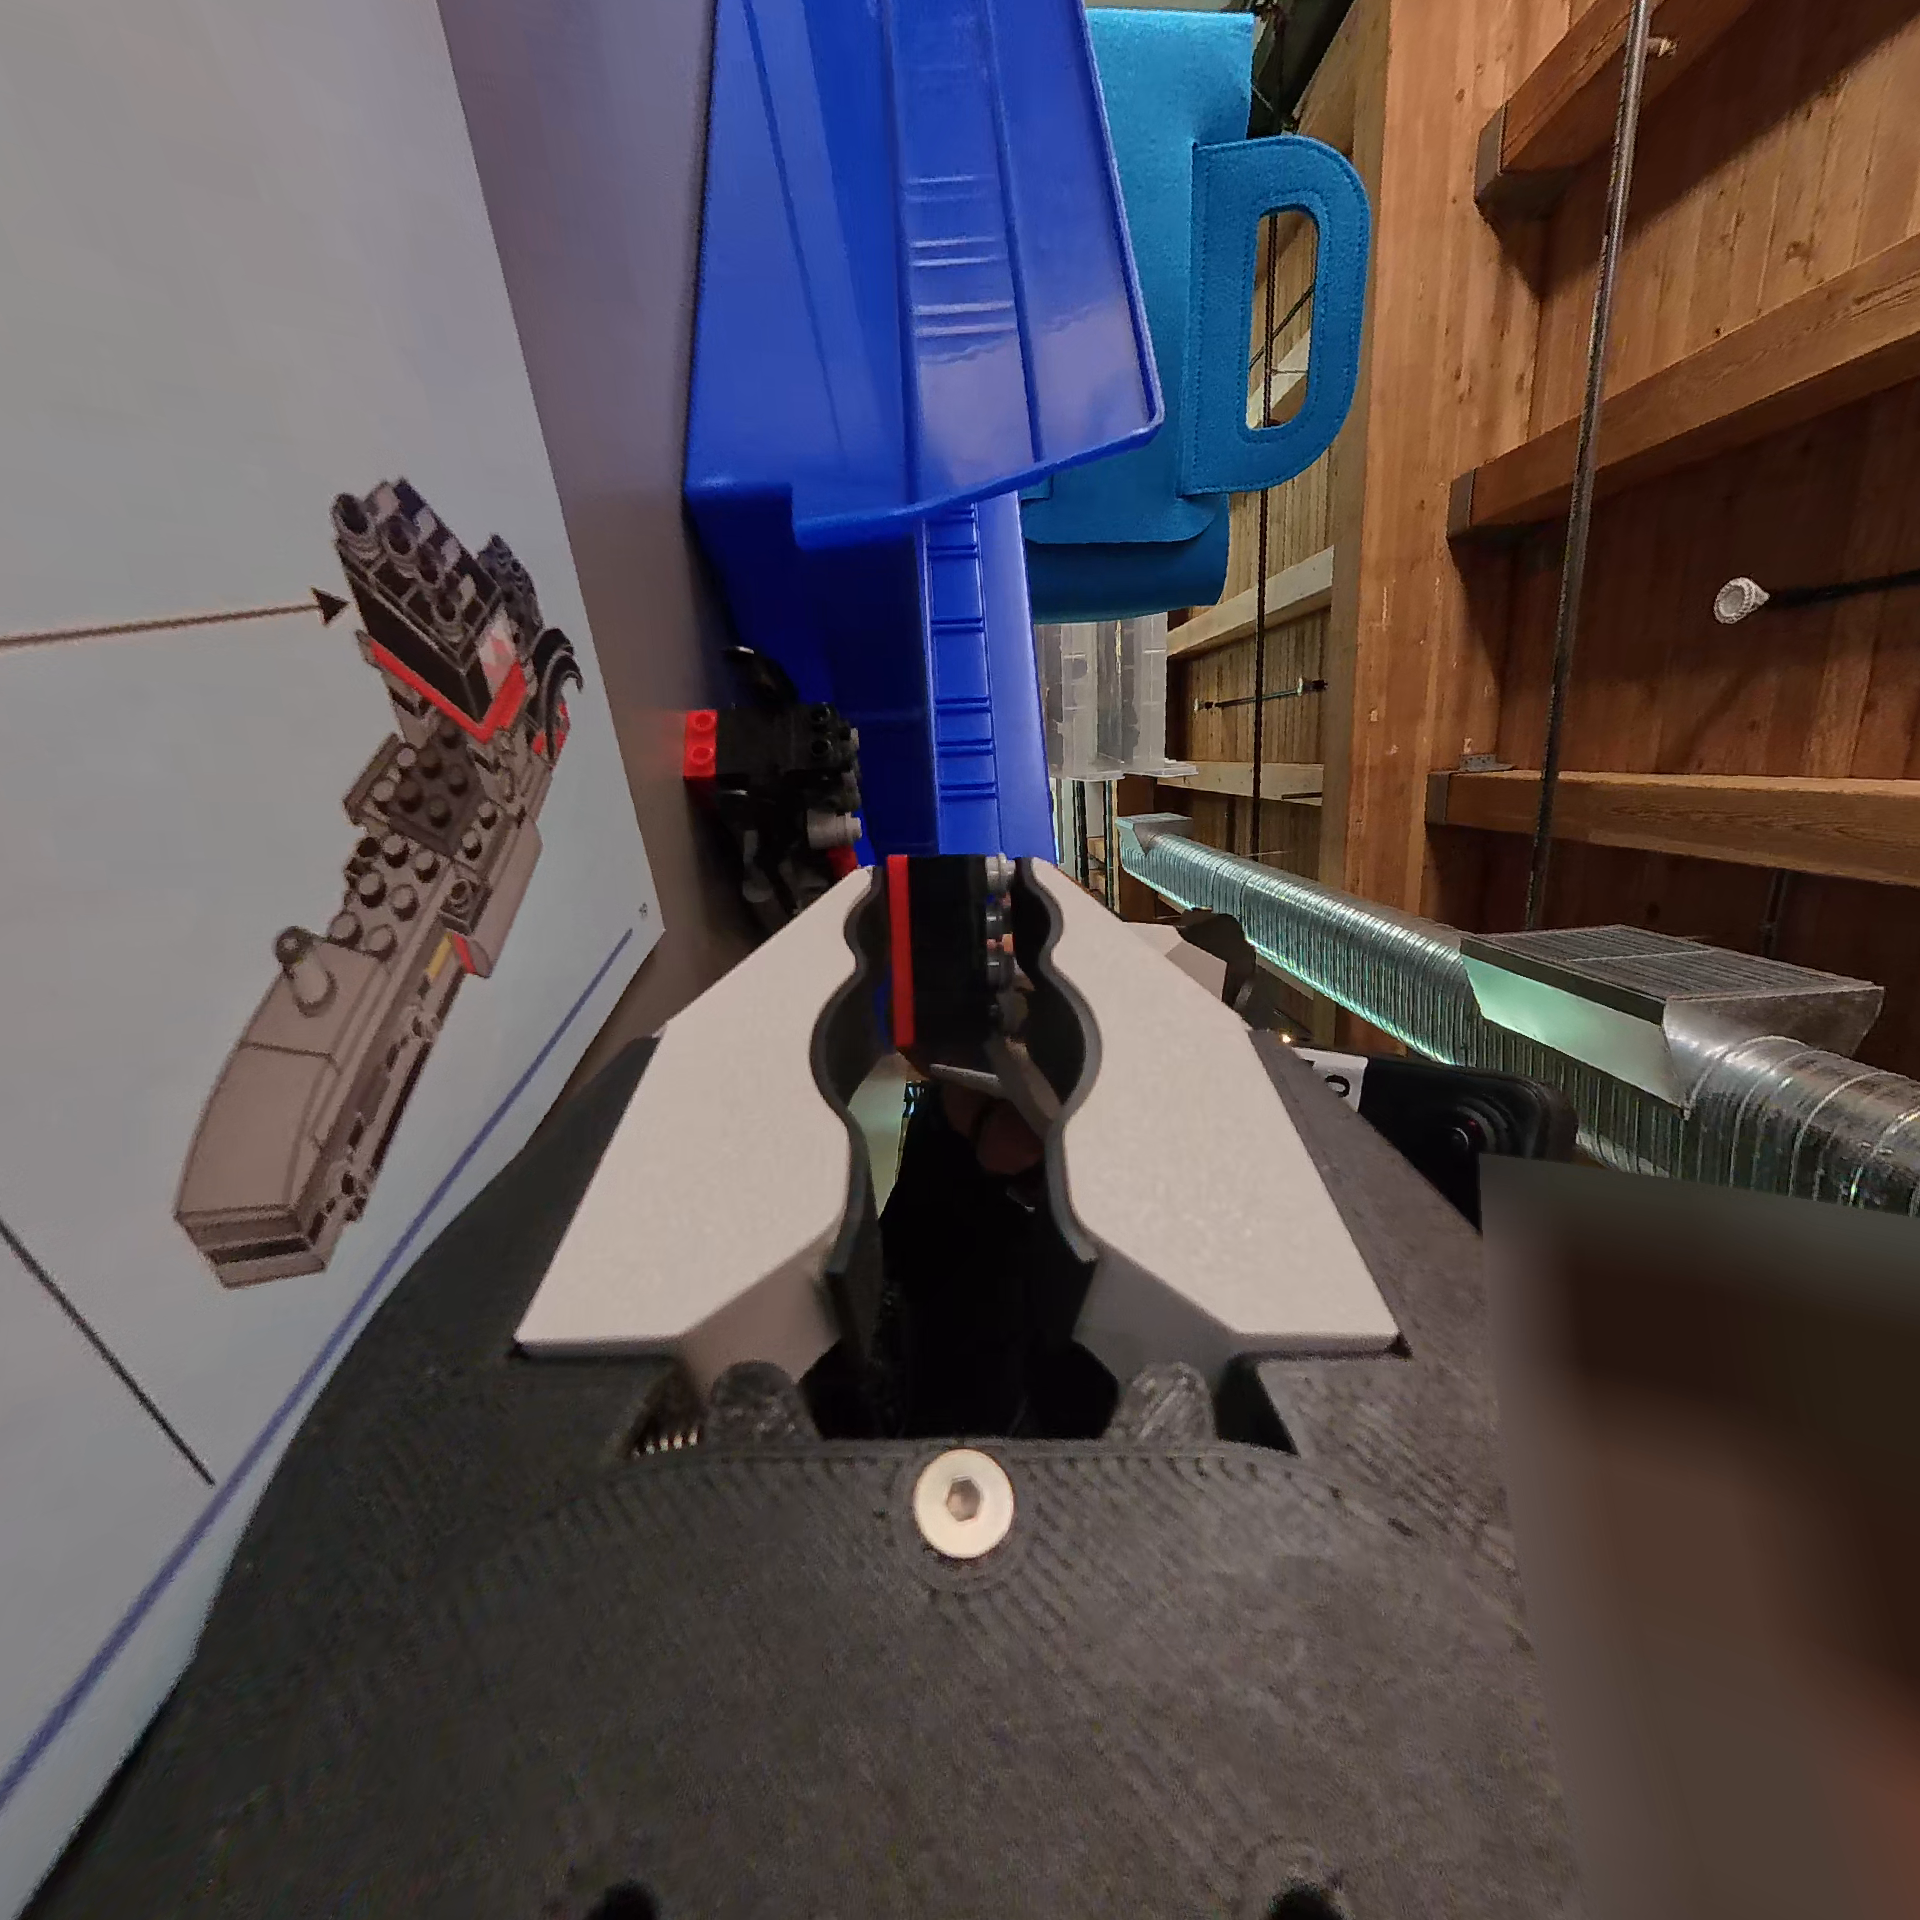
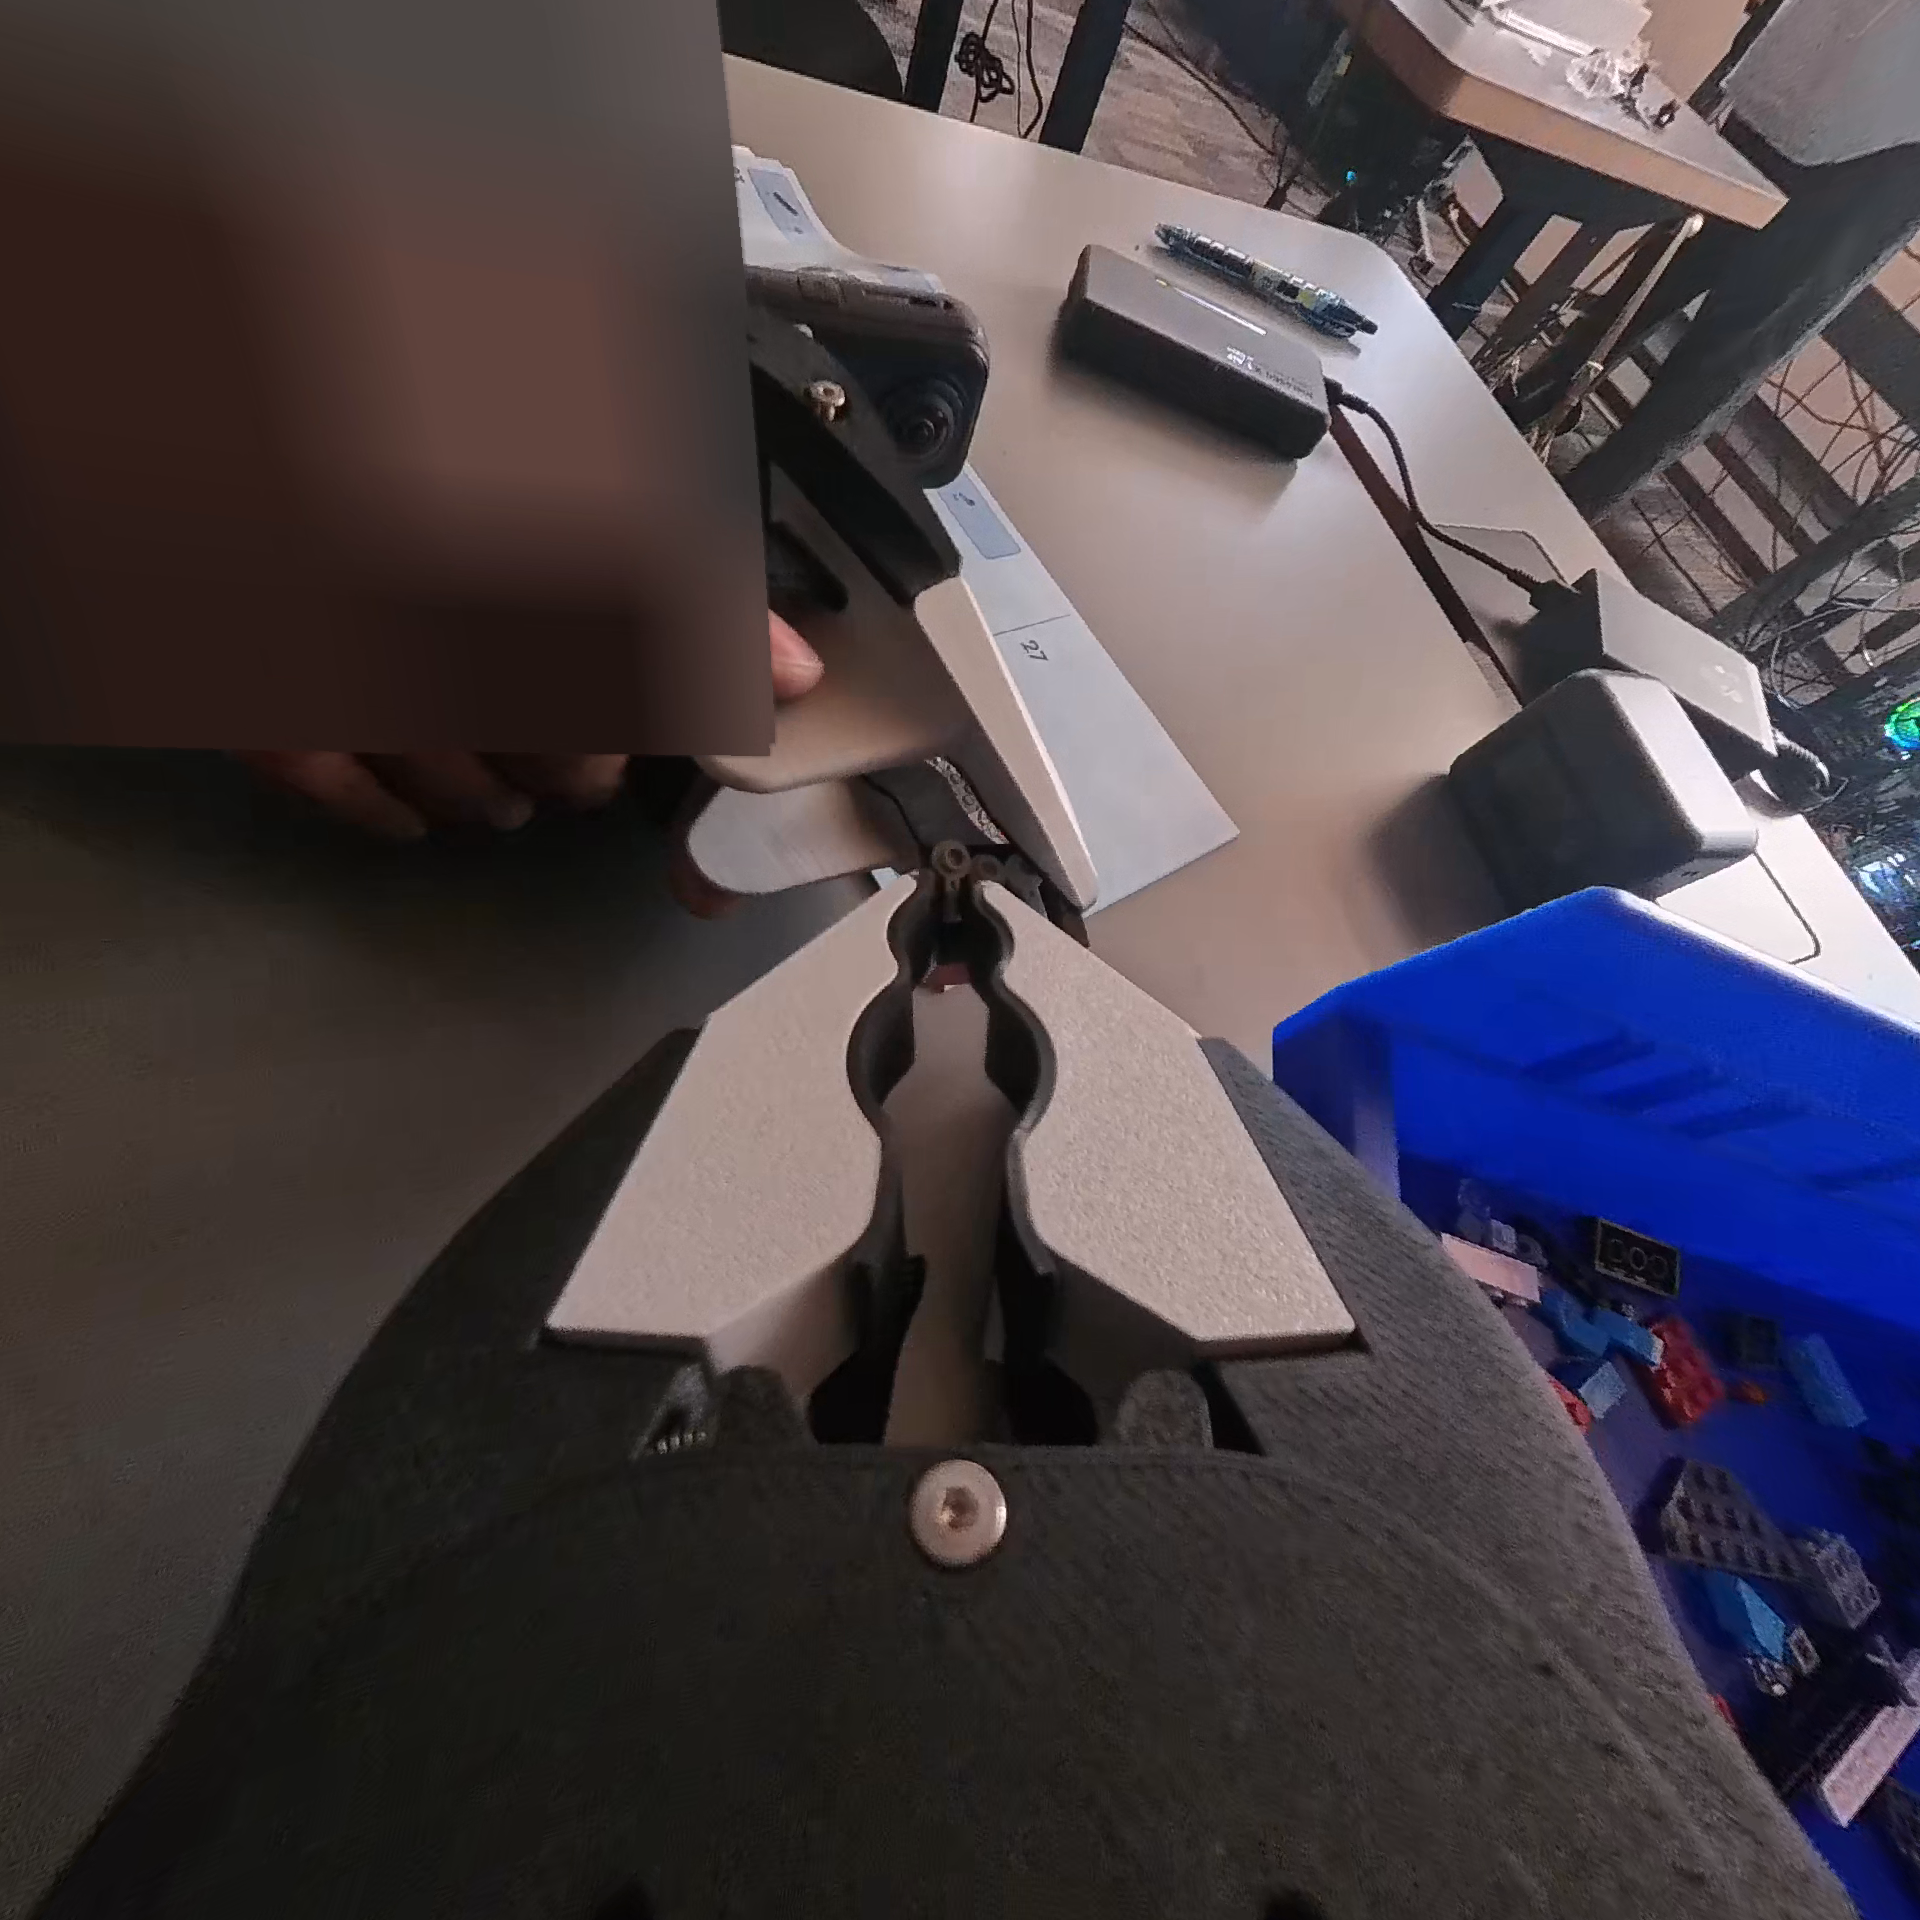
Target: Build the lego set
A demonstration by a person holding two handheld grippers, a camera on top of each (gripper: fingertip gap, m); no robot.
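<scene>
Left fingers (image 1: 948,935) pinching studded black-red brick (image 1: 940,956); right fingers (image 2: 951,883) pinching small grey pin (image 2: 951,860)

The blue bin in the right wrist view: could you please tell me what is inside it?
The blue bin holds loose lego pieces in blue, red, grey and black. The right gripper body covers the bin's near left part, so what lies there is hidden.

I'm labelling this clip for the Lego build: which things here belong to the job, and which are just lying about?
Job:
left gripper clamping a black-and-red Lego assembly
right gripper pinching a small grey piece
instruction booklet
blue bin of loose bricks
part-built model

Lying about:
black power brick
grey box
blue felt bag
silver duct
</scene>
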